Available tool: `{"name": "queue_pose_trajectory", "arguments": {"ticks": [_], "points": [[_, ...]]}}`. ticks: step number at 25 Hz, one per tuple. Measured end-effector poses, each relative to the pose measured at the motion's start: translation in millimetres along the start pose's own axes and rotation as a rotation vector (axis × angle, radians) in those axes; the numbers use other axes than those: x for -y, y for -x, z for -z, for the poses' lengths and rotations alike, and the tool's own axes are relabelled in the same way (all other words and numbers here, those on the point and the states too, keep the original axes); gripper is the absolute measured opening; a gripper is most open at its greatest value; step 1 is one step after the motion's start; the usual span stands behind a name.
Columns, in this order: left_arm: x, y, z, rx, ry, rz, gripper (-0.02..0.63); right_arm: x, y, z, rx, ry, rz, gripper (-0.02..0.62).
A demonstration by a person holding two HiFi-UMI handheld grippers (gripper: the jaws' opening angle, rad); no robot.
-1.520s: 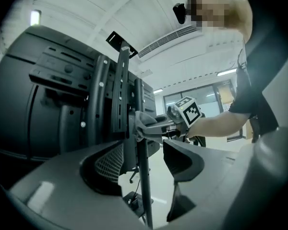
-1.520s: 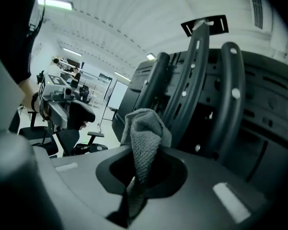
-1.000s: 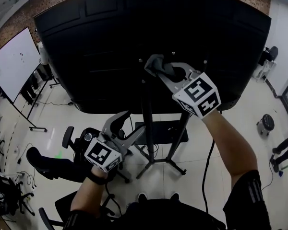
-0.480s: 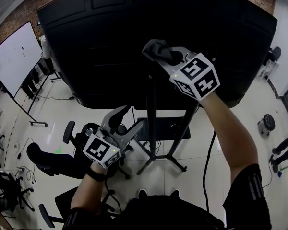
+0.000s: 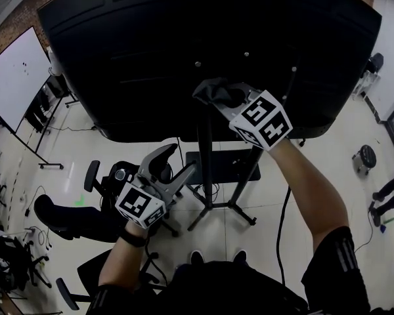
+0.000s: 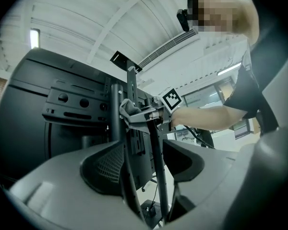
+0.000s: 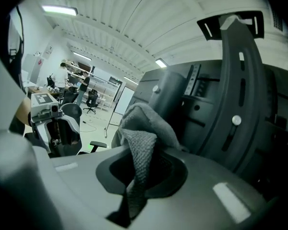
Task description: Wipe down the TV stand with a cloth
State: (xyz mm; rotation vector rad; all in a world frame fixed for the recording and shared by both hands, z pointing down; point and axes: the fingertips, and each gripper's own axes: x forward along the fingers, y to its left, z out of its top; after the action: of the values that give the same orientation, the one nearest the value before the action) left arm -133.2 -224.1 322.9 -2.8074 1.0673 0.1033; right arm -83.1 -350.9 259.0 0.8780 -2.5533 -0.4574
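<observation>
The black TV stand (image 5: pixel 205 166) carries a big black screen seen from behind. My right gripper (image 5: pixel 213 96) is shut on a dark grey cloth (image 5: pixel 209 90) and presses it against the upper part of the stand's post, behind the screen. In the right gripper view the cloth (image 7: pixel 143 128) hangs bunched out of the jaws, next to the stand's curved bracket (image 7: pixel 240 75). My left gripper (image 5: pixel 177 161) is lower down, open and holding nothing, just left of the posts. In the left gripper view a post (image 6: pixel 156 166) shows in the gap of that gripper (image 6: pixel 144 164).
The stand's feet and low shelf (image 5: pixel 220 176) rest on a pale floor. A black office chair (image 5: pixel 102 205) is at the lower left, a whiteboard (image 5: pixel 16 87) at far left, a stool (image 5: pixel 366 157) at right. A cable (image 5: pixel 284 222) runs down beside my right arm.
My right gripper with the cloth went up the post and has come back down it. The left gripper has barely moved.
</observation>
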Motion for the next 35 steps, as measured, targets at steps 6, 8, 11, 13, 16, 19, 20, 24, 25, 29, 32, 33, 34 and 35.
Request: {"name": "queue_pose_trajectory", "arguments": {"ticks": [6,8,11,13,16,19,20,24,25,29,32,33,34,35], "points": [[-2.3,3.6,26.0,-0.032,0.027,-0.003,0.278,-25.3,-11.5,36.0,-0.048,-0.001,-0.03,0.029],[-1.9,5.1,31.9,-0.048,0.038,-0.006,0.278,-33.6,-15.4,46.6,-0.056,-0.016,-0.044,0.029],[-3.1,8.4,47.7,-0.055,0.049,-0.002,0.278,-43.3,-21.1,61.8,-0.069,-0.043,-0.061,0.029],[-2.9,9.7,54.7,-0.063,0.059,-0.002,0.278,-49.1,-24.7,72.8,-0.081,-0.06,-0.071,0.029],[-0.8,11.9,66.5,-0.079,0.076,0.001,0.278,-59.5,-29.9,92.1,-0.105,-0.086,-0.088,0.029],[0.3,12.3,79.2,-0.105,0.088,0.002,0.278,-69.0,-36.3,112.0,-0.123,-0.124,-0.106,0.029],[0.1,12.6,87.7,-0.116,0.087,0.003,0.278,-72.2,-38.6,118.7,-0.128,-0.142,-0.114,0.029],[1.7,16.6,123.5,-0.172,0.108,-0.001,0.278,-86.7,-46.4,147.1,-0.152,-0.193,-0.138,0.029],[2.8,17.7,130.5,-0.18,0.119,0.0,0.278,-90.5,-48.4,154.4,-0.16,-0.198,-0.143,0.029],[6.6,21.2,156.1,-0.206,0.15,0.004,0.279,-104.7,-56.8,181.8,-0.186,-0.222,-0.166,0.029],[5.3,24.2,177.9,-0.229,0.169,-0.009,0.279,-118.2,-64.2,206.0,-0.216,-0.233,-0.186,0.029],[4.8,25.3,187.3,-0.24,0.177,-0.012,0.279,-123.3,-66.9,215.4,-0.227,-0.239,-0.192,0.029],[4.4,26.5,197.2,-0.253,0.186,-0.016,0.279,-128.4,-69.8,225.0,-0.238,-0.247,-0.197,0.029],[4.1,27.7,207.1,-0.266,0.195,-0.018,0.279,-133.1,-72.7,234.5,-0.246,-0.258,-0.202,0.029]]}}
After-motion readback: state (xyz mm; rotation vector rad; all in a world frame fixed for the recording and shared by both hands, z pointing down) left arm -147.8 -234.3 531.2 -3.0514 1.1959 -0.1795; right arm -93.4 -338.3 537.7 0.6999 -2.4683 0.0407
